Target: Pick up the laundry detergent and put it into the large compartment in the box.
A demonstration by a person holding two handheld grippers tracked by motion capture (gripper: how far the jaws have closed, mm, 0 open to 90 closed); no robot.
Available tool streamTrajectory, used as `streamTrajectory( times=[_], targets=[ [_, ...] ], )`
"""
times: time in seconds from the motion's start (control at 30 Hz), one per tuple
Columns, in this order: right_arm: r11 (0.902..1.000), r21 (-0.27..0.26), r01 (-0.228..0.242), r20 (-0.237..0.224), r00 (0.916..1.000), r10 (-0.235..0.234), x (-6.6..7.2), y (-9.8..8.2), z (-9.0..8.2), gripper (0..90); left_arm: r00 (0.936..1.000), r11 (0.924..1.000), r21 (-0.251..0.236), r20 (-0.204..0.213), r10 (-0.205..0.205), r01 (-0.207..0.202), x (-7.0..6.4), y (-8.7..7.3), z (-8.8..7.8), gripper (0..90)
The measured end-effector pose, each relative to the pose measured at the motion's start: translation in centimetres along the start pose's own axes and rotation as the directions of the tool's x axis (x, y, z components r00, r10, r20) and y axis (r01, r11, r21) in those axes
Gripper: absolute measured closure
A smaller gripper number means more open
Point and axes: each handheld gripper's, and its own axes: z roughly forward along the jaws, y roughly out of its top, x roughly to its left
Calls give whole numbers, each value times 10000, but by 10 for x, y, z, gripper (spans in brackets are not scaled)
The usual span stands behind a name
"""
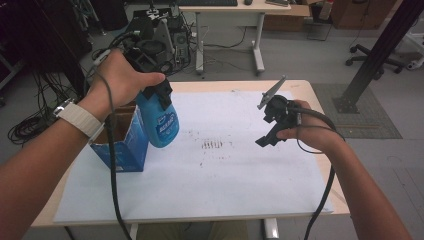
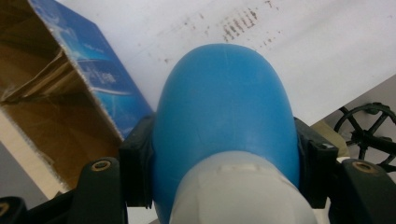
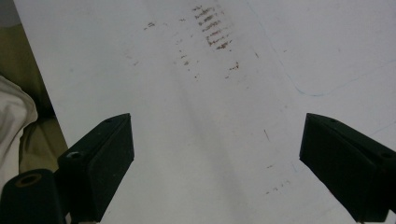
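A blue spray bottle (image 1: 162,122) with a white label hangs in the air beside an open blue cardboard box (image 1: 125,142). My left gripper (image 1: 156,92) is shut on its upper part. In the left gripper view the bottle's blue body (image 2: 224,112) and pale neck sit squeezed between both black pads (image 2: 137,163), above the white sheet. My right gripper (image 1: 272,127) hovers over the right half of the sheet. Its jaws stand wide open with nothing between the pads (image 3: 109,158), only stained white paper below.
A white paper sheet (image 1: 210,170) covers the wooden table (image 1: 300,87), with brown smudges (image 1: 212,145) at its middle. The open box stands at the table's left edge. Cables trail from both grippers. A desk, chair base and black post stand beyond the table.
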Motion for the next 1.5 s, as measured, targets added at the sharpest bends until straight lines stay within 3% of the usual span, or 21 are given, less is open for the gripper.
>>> streamTrajectory(
  times=[0.4, 0.8, 1.27, 1.5],
  targets=[
    [10000, 34, 68, -26, 10000, -68, 0, 4, 2, 102, 9981, 9979, -245, -13, -608, 608, 16, -2, -16, 374],
    [10000, 50, 83, 2, 10000, -83, -1, 5, 1, 102, 9911, 9905, -367, -106, -1329, 1324, 34, -4, -25, 374],
    [9999, 27, 113, 7, 9999, -113, -1, 6, 2, 102, 9782, 9773, -522, -208, -2066, 2053, 54, -4, -34, 374],
    [9999, 19, 132, -3, 9999, -132, -2, 7, 3, 102, 9677, 9663, -631, -210, -2512, 2495, 66, -6, -40, 374]
  ],
)
